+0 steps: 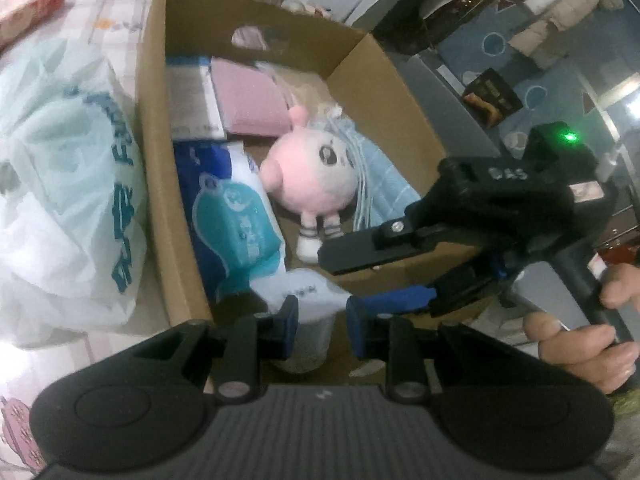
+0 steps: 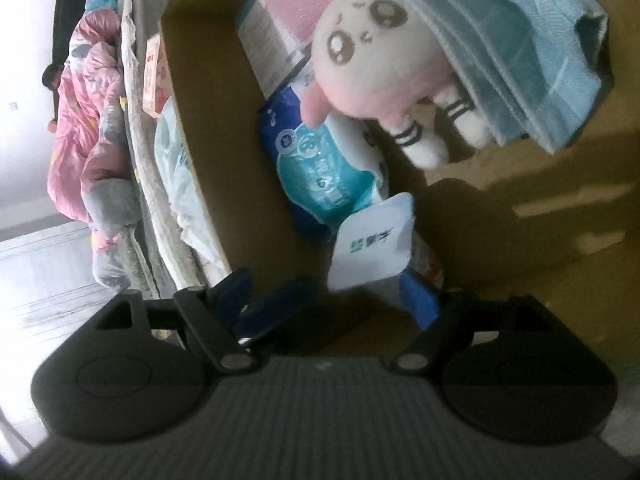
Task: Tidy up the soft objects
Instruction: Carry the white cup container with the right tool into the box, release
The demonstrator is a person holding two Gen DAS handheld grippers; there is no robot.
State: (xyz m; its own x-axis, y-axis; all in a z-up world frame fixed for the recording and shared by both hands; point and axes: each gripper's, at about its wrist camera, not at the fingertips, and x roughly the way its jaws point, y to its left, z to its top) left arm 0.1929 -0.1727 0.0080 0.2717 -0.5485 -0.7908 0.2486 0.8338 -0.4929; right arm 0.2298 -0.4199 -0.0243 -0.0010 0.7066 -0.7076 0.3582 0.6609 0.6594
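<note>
Holding a small white pouch (image 1: 304, 288) over the near corner of the cardboard box (image 1: 256, 20), we have the left tongs (image 1: 322, 320) pinching its lower, crinkly part between the blue pads. The right tongs (image 2: 336, 300) are spread wide beside the same pouch, with one pad close to its edge at 3 o'clock; we cannot tell whether that pad touches it.

Inside the box, the pink plush doll (image 1: 308, 168) lies near the middle, a blue tissue pack (image 1: 236, 216) at its 9 o'clock, a folded pink cloth (image 1: 248, 96) at 12 o'clock, and a pale blue towel (image 1: 384, 184) at 3 o'clock, draped partly over the doll's head.

We judge the pouch to be light, limp and somewhat slick, so a pinch on the sealed edge should hold better than one on the loose middle. It looks likely to fold or slide if squeezed loosely. A bare patch of box floor shows at 5 o'clock from the doll, and that seems a fair resting place.
</note>
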